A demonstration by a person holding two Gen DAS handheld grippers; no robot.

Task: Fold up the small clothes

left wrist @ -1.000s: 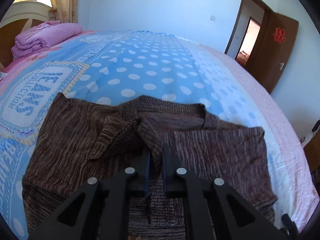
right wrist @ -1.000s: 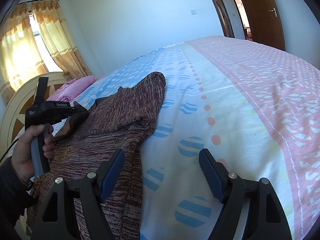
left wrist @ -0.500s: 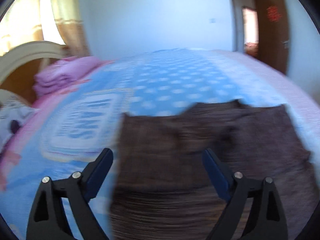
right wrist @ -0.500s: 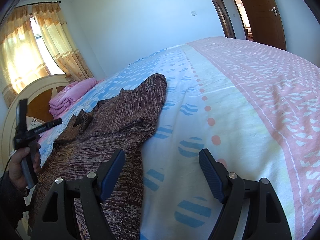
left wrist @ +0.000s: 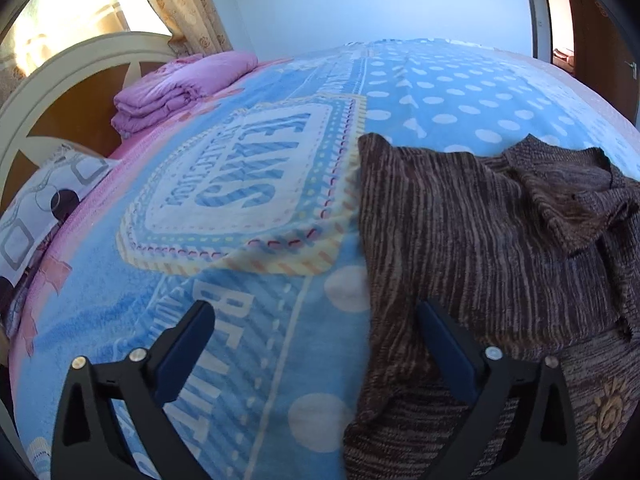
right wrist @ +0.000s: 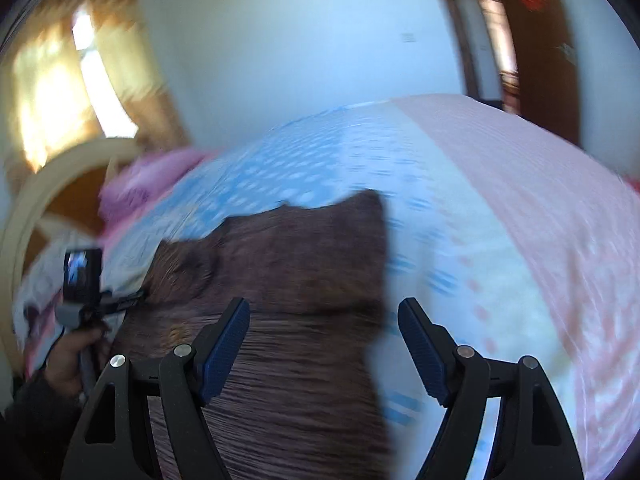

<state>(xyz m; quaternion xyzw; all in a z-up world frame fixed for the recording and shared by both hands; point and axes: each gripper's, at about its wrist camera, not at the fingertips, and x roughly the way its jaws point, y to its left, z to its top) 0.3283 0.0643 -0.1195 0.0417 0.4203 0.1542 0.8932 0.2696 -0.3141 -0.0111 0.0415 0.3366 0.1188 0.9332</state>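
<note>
Brown knit sweater [left wrist: 500,248] lies flat on the bed [left wrist: 260,320], partly folded, with its neckline toward 1 o'clock in the left wrist view and its hem running off the frame at 5 o'clock, so its long axis goes from near to far. A rumpled flap of knit lies across its upper part at 2 o'clock. A small sun motif shows on the fabric at 4 o'clock.

The left gripper [left wrist: 316,344] is spread wide and holds nothing; its right finger [left wrist: 448,352] sits over the sweater's left edge, the other over the blue blanket, and I cannot tell whether either touches.

The right wrist view is blurred. The right gripper [right wrist: 324,344] is also wide apart and empty, straddling the sweater's right edge. At 9 o'clock there, a hand [right wrist: 76,356] holds the left gripper's handle.

Folded pink bedding [left wrist: 180,88] rests at 11 o'clock by the headboard [left wrist: 60,80]
</note>
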